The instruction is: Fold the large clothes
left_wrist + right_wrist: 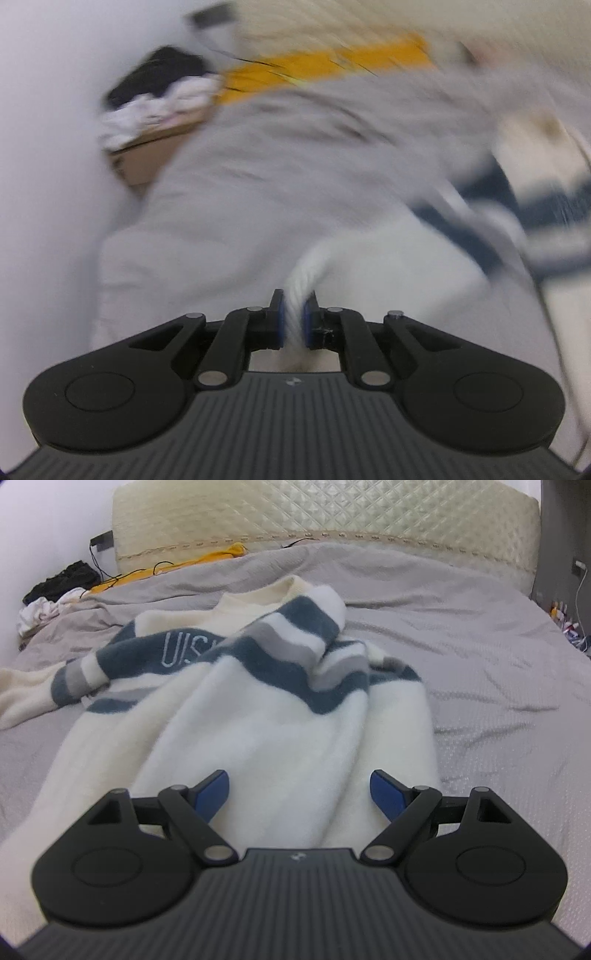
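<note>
A cream sweater [266, 723] with navy and grey stripes and white letters lies rumpled on the grey bed [480, 657]. My right gripper [300, 794] hovers low over its white lower part, blue pads wide apart, nothing pinched between them. The left wrist view is heavily blurred. There my left gripper [294, 320] is shut on a bunched white fold of the sweater [301, 288], which stretches away from the pads toward the striped part [491, 229] on the right.
A quilted cream headboard [332, 513] runs along the far side of the bed. At the far left sit a cardboard box [147, 158] with dark and white clothes [55, 587] and a yellow cloth [207, 559]. Cables and small items are at the right wall [569, 624].
</note>
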The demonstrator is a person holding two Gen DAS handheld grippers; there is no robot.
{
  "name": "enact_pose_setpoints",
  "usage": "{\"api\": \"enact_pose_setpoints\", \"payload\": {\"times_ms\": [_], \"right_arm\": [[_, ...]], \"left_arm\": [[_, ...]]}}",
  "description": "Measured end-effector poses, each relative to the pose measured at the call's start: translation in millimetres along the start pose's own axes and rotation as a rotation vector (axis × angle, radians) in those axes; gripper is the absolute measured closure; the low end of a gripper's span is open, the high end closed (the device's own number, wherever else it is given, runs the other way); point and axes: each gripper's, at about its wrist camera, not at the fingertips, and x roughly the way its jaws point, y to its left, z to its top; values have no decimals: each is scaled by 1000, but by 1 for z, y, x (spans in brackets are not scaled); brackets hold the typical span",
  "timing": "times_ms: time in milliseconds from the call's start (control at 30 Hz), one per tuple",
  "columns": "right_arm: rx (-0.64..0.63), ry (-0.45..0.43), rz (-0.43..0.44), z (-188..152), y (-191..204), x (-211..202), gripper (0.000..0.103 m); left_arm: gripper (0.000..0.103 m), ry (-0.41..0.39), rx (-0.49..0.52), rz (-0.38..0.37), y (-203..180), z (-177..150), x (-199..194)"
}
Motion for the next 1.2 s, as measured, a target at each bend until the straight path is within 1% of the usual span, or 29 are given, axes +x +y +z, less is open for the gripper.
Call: {"api": "enact_pose_setpoints", "payload": {"times_ms": [33, 100, 167, 233, 333, 433, 500, 567, 600, 667, 700, 733, 767, 800, 833, 867, 900, 967, 1067, 1200], "right_arm": [[16, 8, 3, 0, 1, 1, 18], [30, 14, 2, 1, 6, 4, 18], [10, 14, -16, 1, 15, 8, 18], [-8, 12, -44, 2, 23, 12, 18], [19, 15, -68, 6, 26, 14, 18], [46, 19, -92, 9, 27, 16, 18], [60, 18, -99, 11, 26, 17, 18], [67, 17, -108, 13, 26, 19, 18], [72, 13, -113, 14, 26, 19, 18], [69, 6, -109, 17, 26, 18, 18], [70, -2, -109, 18, 25, 17, 18], [76, -11, -104, 20, 25, 15, 18], [83, -17, -89, 21, 25, 13, 18], [87, -23, -78, 23, 24, 12, 18], [90, -32, -72, 24, 24, 9, 18], [94, -41, -66, 24, 24, 6, 18], [102, -49, -55, 24, 22, 3, 18], [117, -52, -25, 24, 20, -2, 18], [131, -65, 19, 23, 17, -13, 18], [142, -88, 71, 22, 13, -27, 18]], "left_arm": [[92, -13, -46, -1, 22, 11, 4], [92, -23, -127, 20, 62, 32, 25], [92, -4, -204, 29, 89, 43, 54], [92, 17, -238, 49, 107, 44, 88], [92, 76, -258, 70, 116, 33, 136], [92, 123, -299, 89, 123, 19, 188], [92, 132, -313, 83, 126, 10, 205], [92, 117, -324, 86, 124, 7, 214], [91, 113, -326, 92, 123, 7, 213], [91, 115, -295, 97, 116, 8, 210], [90, 126, -280, 77, 114, 9, 206], [87, 133, -277, 77, 112, 10, 201], [79, 140, -282, 79, 109, 10, 200], [68, 147, -287, 83, 108, 10, 192], [62, 143, -284, 80, 106, 11, 184], [53, 136, -271, 75, 100, 10, 174], [50, 132, -249, 72, 94, 11, 166], [50, 121, -208, 80, 78, 13, 145], [50, 88, -205, 30, 49, 15, 107], [50, 9, -176, -62, -10, 16, 46]]}}
